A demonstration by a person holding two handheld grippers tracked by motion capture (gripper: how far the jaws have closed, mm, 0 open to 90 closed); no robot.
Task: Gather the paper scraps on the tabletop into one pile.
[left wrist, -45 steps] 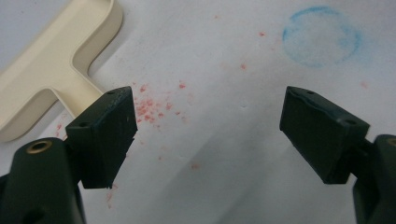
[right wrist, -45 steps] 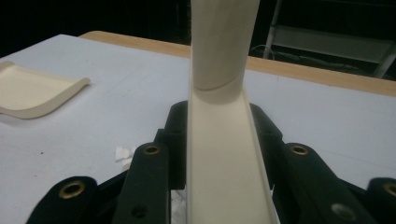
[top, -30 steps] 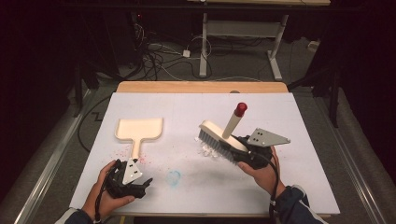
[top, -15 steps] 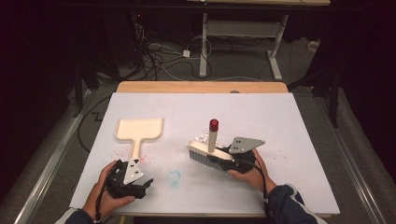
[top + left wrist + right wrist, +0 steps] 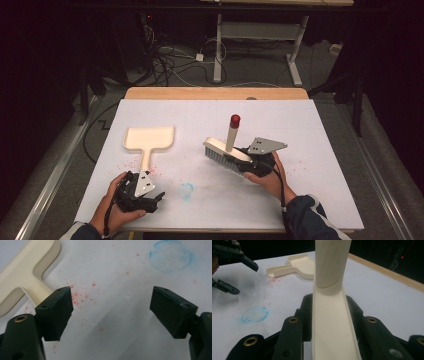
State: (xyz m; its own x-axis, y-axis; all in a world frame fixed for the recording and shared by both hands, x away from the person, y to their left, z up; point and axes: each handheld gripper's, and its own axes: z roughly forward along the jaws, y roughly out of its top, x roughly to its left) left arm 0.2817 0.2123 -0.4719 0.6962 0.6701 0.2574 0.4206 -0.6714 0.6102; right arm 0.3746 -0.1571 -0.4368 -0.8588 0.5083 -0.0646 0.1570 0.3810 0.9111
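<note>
Lying on the white table point(image 5: 310, 125) to the far left, the cream dustpan point(image 5: 149, 138) points its handle toward the near edge, red crumbs point(image 5: 131, 162) scattered beside it and a blue smudge point(image 5: 186, 190) nearer the middle. The left gripper point(image 5: 159, 199) rests with jaws wide apart and empty. The right gripper point(image 5: 244, 165) clamps the brush point(image 5: 226, 154) at centre-right, its head running left-right, bristles down, red-capped handle standing nearly upright.
</note>
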